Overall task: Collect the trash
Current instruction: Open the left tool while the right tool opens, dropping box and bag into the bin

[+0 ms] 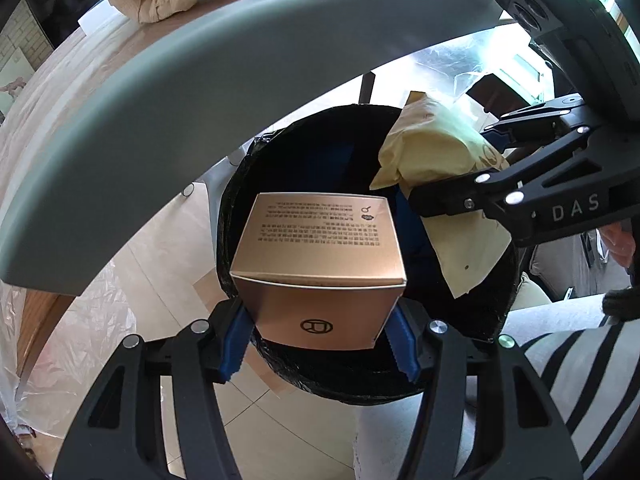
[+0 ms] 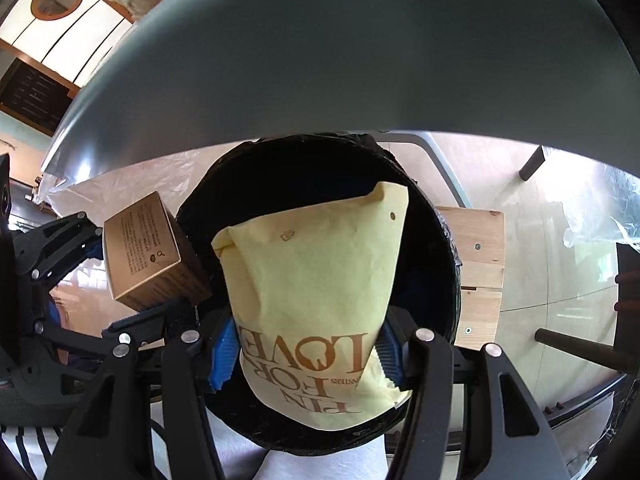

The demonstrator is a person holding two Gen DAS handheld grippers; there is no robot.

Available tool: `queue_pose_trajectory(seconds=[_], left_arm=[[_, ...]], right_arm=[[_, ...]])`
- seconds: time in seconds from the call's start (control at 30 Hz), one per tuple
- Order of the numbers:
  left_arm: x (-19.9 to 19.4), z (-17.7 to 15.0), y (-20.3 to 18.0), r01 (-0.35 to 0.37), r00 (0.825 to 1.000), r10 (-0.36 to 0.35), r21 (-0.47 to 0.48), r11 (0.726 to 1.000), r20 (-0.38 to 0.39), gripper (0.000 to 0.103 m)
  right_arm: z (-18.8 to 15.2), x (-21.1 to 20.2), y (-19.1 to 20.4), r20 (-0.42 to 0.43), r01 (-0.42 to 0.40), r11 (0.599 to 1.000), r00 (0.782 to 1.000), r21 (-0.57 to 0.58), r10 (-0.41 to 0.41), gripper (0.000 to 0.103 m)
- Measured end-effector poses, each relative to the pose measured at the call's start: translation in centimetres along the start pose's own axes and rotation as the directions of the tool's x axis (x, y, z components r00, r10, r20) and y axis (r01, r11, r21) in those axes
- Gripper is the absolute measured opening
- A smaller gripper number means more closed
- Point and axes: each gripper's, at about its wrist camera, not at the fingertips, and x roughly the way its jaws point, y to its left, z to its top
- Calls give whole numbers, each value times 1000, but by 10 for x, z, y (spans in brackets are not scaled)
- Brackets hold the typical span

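From the left wrist camera, the left gripper (image 1: 318, 344) has its jaws clamped on the lower sides of a gold cardboard box (image 1: 320, 268), its blue pads (image 1: 236, 344) pressing in from either side. The box stands straight out ahead of the jaws, printed text on its upper face, and hangs over the mouth of a round bin lined with a black bag (image 1: 240, 184). Ahead and to the right of the jaws, the right gripper (image 1: 472, 164) reaches in from the side, closed on a pale yellow paper bag (image 1: 436, 148) that hangs over the same opening. A grey table edge (image 1: 192, 92) arcs overhead beyond the bin. From the right wrist camera, the right gripper (image 2: 306, 350) has its jaws clamped on the yellow bag (image 2: 316, 280), brown lettering sitting between the blue pads (image 2: 224, 350). The bag extends forward from the jaws across the bin's dark opening (image 2: 444, 232). To the left of the jaws, the left gripper (image 2: 132, 300) holds the gold box (image 2: 140, 248) at the bin's rim.
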Motion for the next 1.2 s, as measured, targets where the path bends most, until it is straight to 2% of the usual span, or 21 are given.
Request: queue_pose_trajectory(seconds=[0.47,0.53,0.57,0.6,0.67,0.73,0.97,1.13,1.2], left_arm=[[-2,-2,10,-13,1000,13,-7,1000,12,59],[-2,-2,12,-5,1000,5,-20,1000,20,59],[-4,-2,14,2,999,-1,-29,1000,33,60],[-5,-2,16,8,999,-7,-36,999,43,69],[-8,-1,17,8,998,-5,-45,999,55,84],[-12,-3,17,29,997,-25,-53,998,67,84],[-26,-10,20,33,997,-28,-75,997,77,84],[-65,-15,23,53,989,-38,-100,994,142,84],[-88,-16,24,74,981,-54,-103,992,189,85]], right_arm=[[-9,-9,10,17,21,1000,1000,2,-21,56],[-11,-8,12,14,23,1000,1000,-1,-23,60],[-12,-9,13,15,29,1000,999,-1,-29,65],[-11,-10,13,15,33,999,999,0,-33,73],[-10,-14,13,23,37,999,999,4,-37,80],[-13,-19,13,26,34,999,999,8,-34,81],[-20,-50,4,48,35,999,998,-3,-34,82],[-28,-100,12,142,128,986,983,-105,-113,82],[-29,-133,19,230,174,975,963,-140,-139,83]])
